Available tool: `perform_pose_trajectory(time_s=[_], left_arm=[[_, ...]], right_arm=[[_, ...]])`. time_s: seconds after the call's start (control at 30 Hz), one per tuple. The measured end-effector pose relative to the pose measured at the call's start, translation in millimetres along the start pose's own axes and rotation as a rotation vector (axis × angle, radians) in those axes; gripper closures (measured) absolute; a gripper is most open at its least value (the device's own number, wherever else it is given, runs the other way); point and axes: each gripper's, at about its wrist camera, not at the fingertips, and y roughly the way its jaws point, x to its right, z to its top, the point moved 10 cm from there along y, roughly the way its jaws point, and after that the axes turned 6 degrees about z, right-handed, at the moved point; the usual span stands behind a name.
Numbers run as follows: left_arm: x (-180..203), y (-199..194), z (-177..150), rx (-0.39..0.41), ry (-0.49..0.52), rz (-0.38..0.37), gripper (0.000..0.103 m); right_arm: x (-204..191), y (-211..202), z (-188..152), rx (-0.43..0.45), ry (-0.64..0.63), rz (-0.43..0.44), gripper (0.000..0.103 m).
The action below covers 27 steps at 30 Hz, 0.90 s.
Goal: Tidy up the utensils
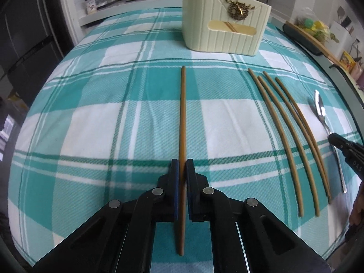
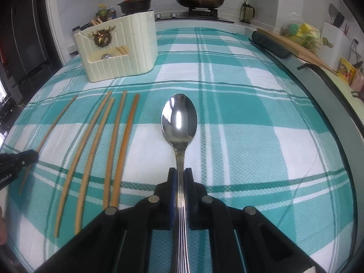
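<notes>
The left claw [image 1: 181,170] is closed tight on one chopstick [image 1: 182,113], its blue pads pinching the stick partway along; the stick runs straight ahead of the claw over the checked cloth [image 1: 113,113] on the tabletop, and its near end passes back between the claw's arms. To the right of this claw lie four more chopsticks [image 1: 293,136], side by side and apart from the held one, five sticks in all on the cloth. Beyond them, the right claw [image 2: 179,177] is clamped on the handle of one spoon [image 2: 179,120], whose bowl lies face up just ahead of its tips. Farther ahead of both claws, left of the right one, stands one cream utensil holder [image 2: 136,45] with a gold stag emblem [image 2: 102,36]; two stick ends poke out of its top and a round metal end shows through the front slot. Behind the tabletop, one red-lidded pot [image 2: 136,2] and one lidded pan [image 2: 199,0] sit on the stove.
</notes>
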Motion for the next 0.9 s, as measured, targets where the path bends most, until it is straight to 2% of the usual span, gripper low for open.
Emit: perform_pose_trajectory(time_s=[0.13,0.2,0.23,0.27,0.3,0.33,0.43,0.6,0.77,0.9], left_arm=[[-11,-10,-16,0.009,-0.032,-0.026,0.096],[-12,-11,-17,0.017,-0.032,-0.044,0.082],[-13,-11,-18,0.02,-0.028,-0.046,0.064],[-14,-11,-17,0.024,-0.021,-0.04,0.048],[-16,-11,-15,0.03,-0.015,-0.03,0.044],[-17,-10,-13,0.031,-0.009,-0.021,0.043],[-20,-2,-10,0.013,0.008,-0.013,0.042],[-19,5,-4,0.007,0.059,0.023,0.03],[-25,11,-2,-0.003,0.039,0.036,0.014],[-28,13,-2,0.015,0.024,0.039,0.01]], right_arm=[[17,-14,-15,-0.007,0.025,-0.005,0.096],[18,-19,-20,-0.005,0.018,0.003,0.095],[18,-21,-22,-0.003,0.019,0.008,0.09],[17,-23,-24,0.0,0.017,0.017,0.085],[16,-25,-25,0.005,0.013,0.021,0.07],[16,-26,-26,0.013,0.007,0.019,0.061],[14,-25,-30,0.02,-0.007,0.017,0.061],[13,-22,-28,0.032,-0.018,0.019,0.057],[9,-19,-27,0.037,-0.062,0.005,0.054],[9,-19,-28,0.045,-0.062,0.007,0.054]])
